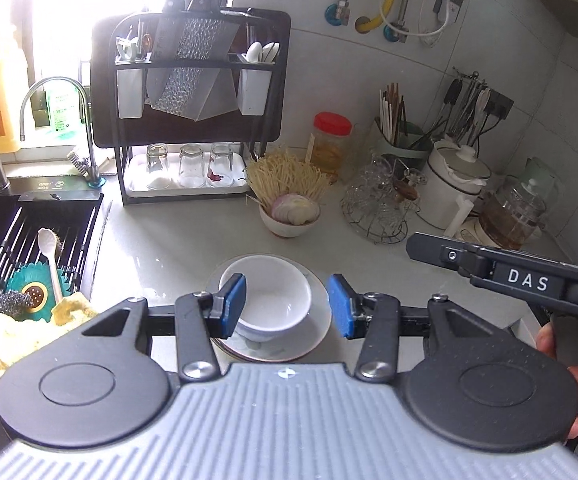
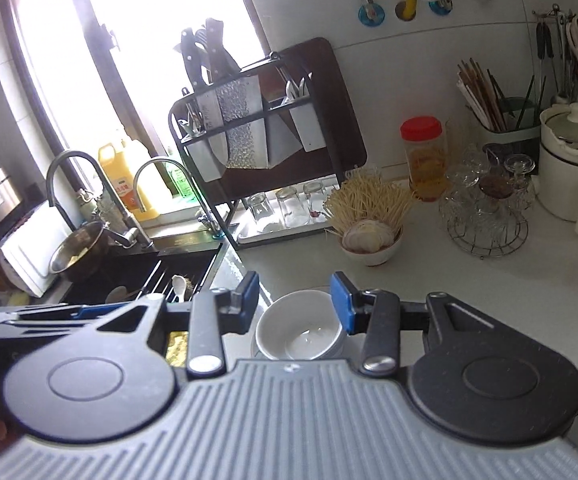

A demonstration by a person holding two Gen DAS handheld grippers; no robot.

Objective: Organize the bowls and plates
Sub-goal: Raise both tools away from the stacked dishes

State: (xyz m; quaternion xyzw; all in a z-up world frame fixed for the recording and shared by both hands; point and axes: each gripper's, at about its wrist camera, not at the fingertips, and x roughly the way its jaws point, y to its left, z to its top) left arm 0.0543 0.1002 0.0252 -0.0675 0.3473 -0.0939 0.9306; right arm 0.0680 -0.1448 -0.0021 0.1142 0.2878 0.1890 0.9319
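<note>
A white bowl (image 1: 273, 296) sits on a pale plate (image 1: 313, 336) on the grey counter. My left gripper (image 1: 287, 306) is open above them, its left pad over the bowl's rim and its right pad over the plate's right side. My right gripper (image 2: 295, 304) is open above the same bowl (image 2: 301, 330); the plate (image 2: 255, 344) shows only as a sliver beneath it. The right gripper's arm (image 1: 521, 276) also shows at the right of the left wrist view. A second bowl (image 1: 289, 220) holding sliced onion and enoki mushrooms stands farther back.
A sink (image 1: 29, 240) with a rack, spoon and scrubbers lies left. A black dish rack (image 1: 193, 112) with knives and upturned glasses stands at the back. A red-lidded jar (image 1: 331, 144), a wire glass stand (image 1: 381, 200), a white pot (image 1: 455, 184) and a chopstick holder (image 1: 399, 132) crowd the right.
</note>
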